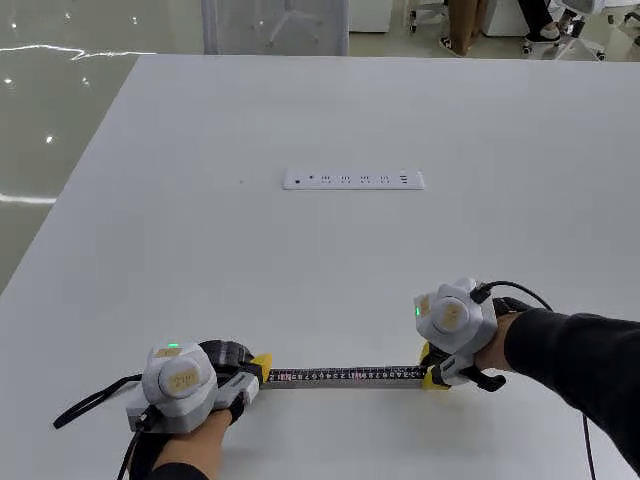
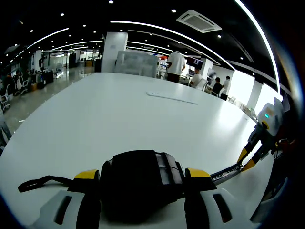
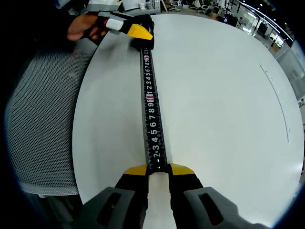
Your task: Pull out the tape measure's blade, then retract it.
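Note:
My left gripper [image 1: 250,375] is shut on the black tape measure case [image 2: 140,181], which sits on the white table near its front edge. The case [image 1: 228,356] shows beside that gripper in the head view. A dark blade [image 1: 345,375] with white numbers runs rightward from the case to my right gripper [image 1: 432,374]. In the right gripper view the blade [image 3: 152,114] stretches straight away from my right gripper [image 3: 157,171], which is shut on its end, toward the left gripper [image 3: 136,31]. A black wrist strap [image 2: 40,182] trails left from the case.
A white power strip [image 1: 353,180] lies flat at the middle of the white table [image 1: 330,270]. A mesh chair [image 3: 43,119] sits beside the table's edge in the right gripper view. People and office chairs stand beyond the far edge.

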